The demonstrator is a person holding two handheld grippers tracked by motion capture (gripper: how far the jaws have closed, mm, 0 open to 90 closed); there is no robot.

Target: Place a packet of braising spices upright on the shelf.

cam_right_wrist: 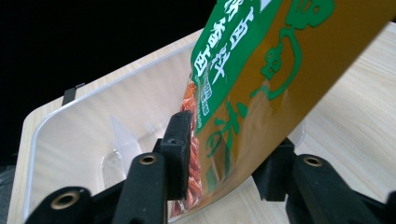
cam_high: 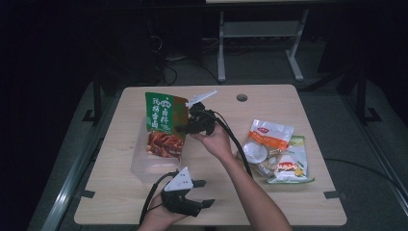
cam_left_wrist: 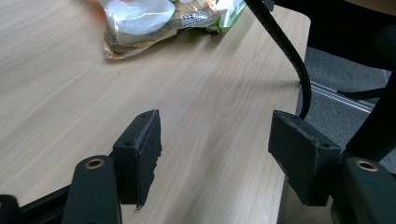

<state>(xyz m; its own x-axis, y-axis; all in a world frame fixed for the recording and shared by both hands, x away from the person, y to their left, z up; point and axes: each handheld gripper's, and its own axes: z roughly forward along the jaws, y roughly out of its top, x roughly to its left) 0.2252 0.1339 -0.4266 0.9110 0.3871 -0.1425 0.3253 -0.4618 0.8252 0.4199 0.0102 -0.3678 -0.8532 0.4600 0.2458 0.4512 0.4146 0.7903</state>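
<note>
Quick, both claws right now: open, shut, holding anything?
Left claw: open, holding nothing, above the table.
Right claw: shut on the green snack bag, over the clear plastic tub.

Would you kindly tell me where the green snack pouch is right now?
In the high view the green snack pouch stands left of centre, its lower end in the clear plastic tub, pinched by the right hand-held gripper.

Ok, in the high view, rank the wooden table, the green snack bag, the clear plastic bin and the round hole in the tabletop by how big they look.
1. Wooden table.
2 and 3. Clear plastic bin and green snack bag: alike, and the bag hides part of the bin, so unranked.
4. Round hole, smallest.
</note>
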